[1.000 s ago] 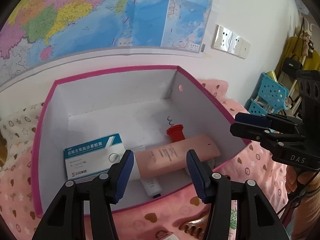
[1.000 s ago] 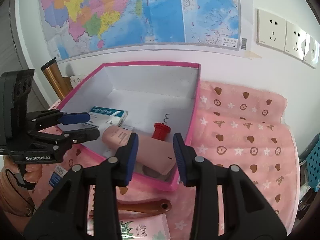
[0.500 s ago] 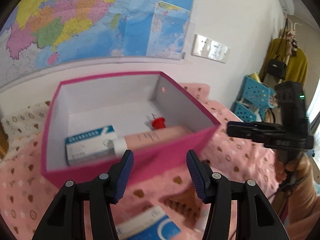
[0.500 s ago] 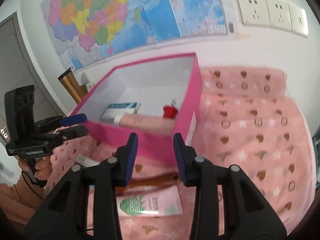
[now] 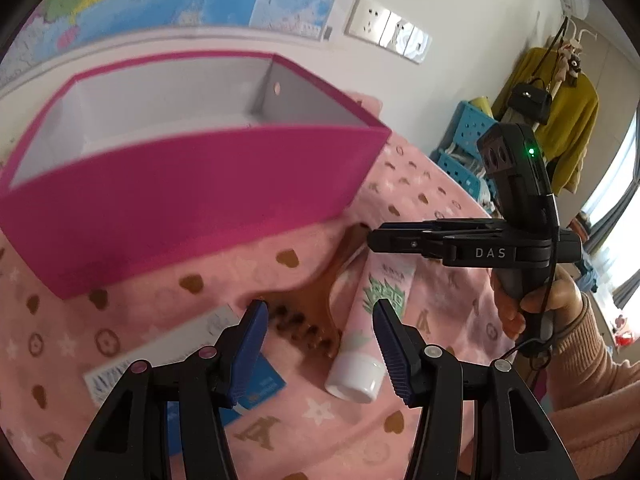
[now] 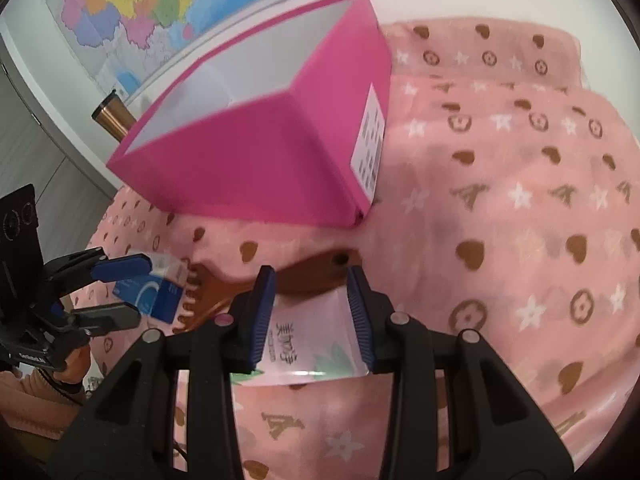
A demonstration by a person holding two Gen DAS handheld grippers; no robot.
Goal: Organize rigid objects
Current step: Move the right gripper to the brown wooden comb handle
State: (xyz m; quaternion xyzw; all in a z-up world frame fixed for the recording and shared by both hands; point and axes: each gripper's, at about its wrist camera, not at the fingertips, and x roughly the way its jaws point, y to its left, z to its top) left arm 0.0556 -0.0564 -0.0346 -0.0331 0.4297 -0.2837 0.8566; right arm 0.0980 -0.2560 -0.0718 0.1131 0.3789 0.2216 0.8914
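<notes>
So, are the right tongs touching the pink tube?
Cannot tell. Right wrist view: the tube lies between the right tongs, edges blurred at the pads, no plain gap or contact. Left wrist view, side-on, settles nothing either.

A pink open-topped box stands on the patterned blanket. In front of it lie a brown wooden comb, a pale tube with green leaf print and white cap, and a blue-and-white carton.
</notes>
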